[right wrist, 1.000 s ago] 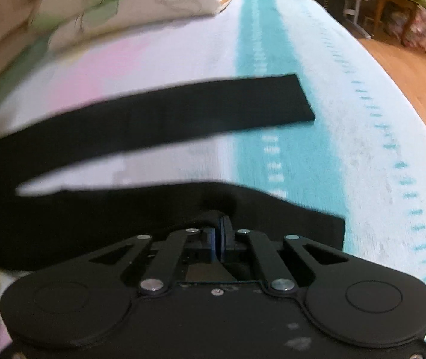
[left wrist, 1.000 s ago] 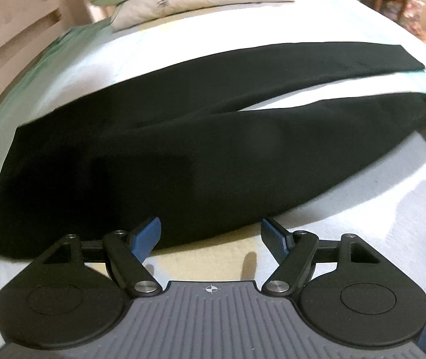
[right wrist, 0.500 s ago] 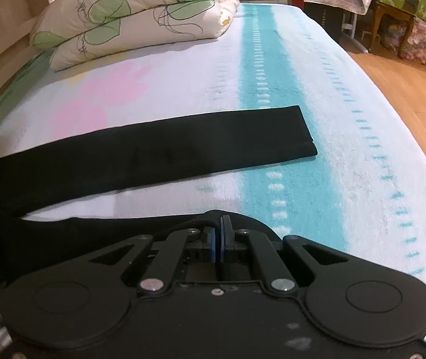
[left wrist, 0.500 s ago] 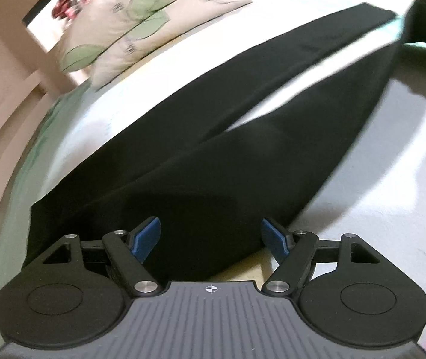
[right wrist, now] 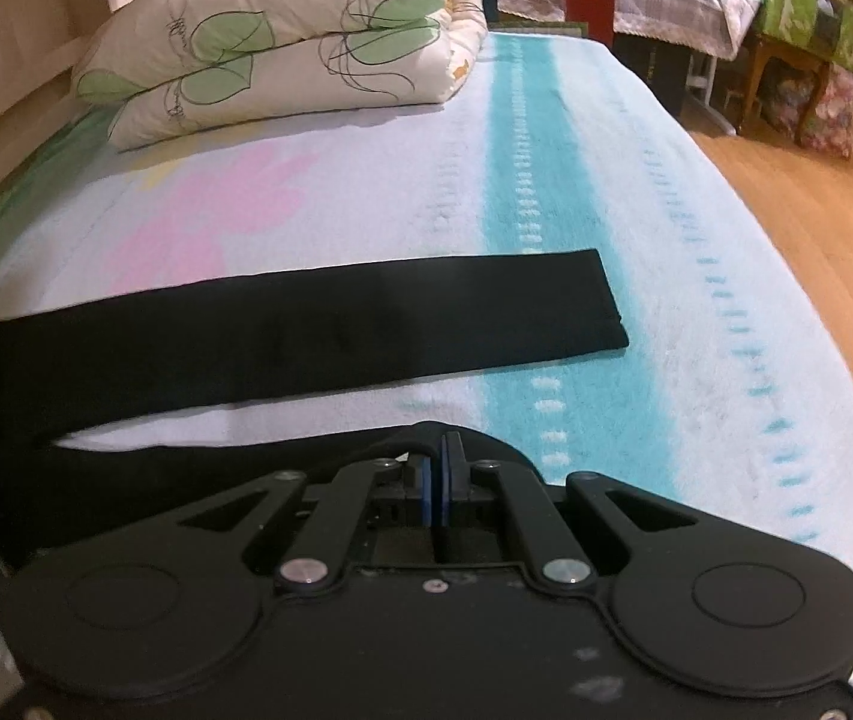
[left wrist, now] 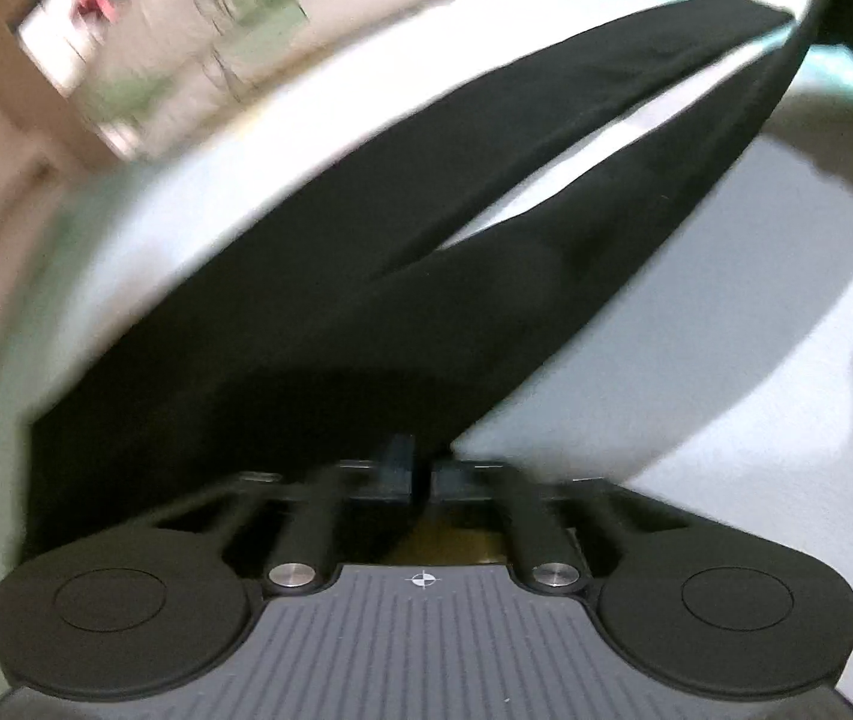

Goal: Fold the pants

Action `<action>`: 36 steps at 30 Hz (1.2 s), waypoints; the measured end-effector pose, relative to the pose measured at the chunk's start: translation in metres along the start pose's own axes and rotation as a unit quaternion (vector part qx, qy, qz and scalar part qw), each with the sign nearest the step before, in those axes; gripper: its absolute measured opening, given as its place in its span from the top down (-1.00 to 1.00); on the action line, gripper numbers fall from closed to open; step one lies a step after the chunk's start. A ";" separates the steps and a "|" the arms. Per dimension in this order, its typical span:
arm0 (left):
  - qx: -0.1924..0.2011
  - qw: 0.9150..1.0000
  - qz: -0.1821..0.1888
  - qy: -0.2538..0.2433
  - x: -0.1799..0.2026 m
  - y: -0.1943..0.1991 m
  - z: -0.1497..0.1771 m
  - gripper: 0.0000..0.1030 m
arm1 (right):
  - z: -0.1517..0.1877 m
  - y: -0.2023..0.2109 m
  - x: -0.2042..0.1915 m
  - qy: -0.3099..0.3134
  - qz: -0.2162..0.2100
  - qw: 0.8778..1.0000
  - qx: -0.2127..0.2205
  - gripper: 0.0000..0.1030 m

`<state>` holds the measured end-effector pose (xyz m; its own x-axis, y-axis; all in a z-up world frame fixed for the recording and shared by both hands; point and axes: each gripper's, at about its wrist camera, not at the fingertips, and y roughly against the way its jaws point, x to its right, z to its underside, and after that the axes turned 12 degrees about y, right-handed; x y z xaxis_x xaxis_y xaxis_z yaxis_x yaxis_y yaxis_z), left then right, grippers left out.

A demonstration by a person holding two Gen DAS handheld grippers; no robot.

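A: So I'm pinching the black pants (right wrist: pixel 318 324) with both: right gripper (right wrist: pixel 443 471) jaws pressed on the near leg's hem, left gripper (left wrist: pixel 420 471) jaws closed on the waist edge, I think.

B: Risk?

A: Thin, matte, floppy fabric could be slipping out, dragging the far leg across the fuzzy bed (right wrist: pixel 636 192) blanket.

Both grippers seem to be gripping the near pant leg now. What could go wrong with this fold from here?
The left gripper pinches only the pants' very edge, so cloth may slip out. The right gripper holds the near leg's end; laid over askew, it would miss the far leg.
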<state>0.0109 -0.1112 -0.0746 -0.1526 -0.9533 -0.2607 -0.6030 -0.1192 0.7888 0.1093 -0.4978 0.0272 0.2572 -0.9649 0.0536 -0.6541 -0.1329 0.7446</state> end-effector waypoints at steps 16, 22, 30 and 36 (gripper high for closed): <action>-0.013 0.996 0.087 -0.014 -0.070 -0.004 -0.121 0.92 | -0.053 -0.044 -0.003 0.123 0.004 0.990 -0.072 0.92; -0.048 0.994 0.099 -0.008 -0.077 -0.050 -0.155 0.91 | -0.088 -0.097 0.006 0.141 0.004 0.984 -0.106 0.92; -0.077 0.991 0.107 -0.009 -0.076 -0.095 -0.163 0.90 | -0.112 -0.144 0.036 0.091 0.001 0.988 -0.122 0.87; -0.080 0.991 0.102 -0.017 -0.071 -0.115 -0.161 0.90 | -0.104 -0.142 0.057 0.033 0.028 0.997 -0.057 0.82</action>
<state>0.2170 -0.0742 -0.0569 -0.2861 -0.9525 -0.1040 -0.4255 0.0290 0.9045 0.2903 -0.5106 -0.0064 0.2722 -0.9523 0.1377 -0.5837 -0.0497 0.8105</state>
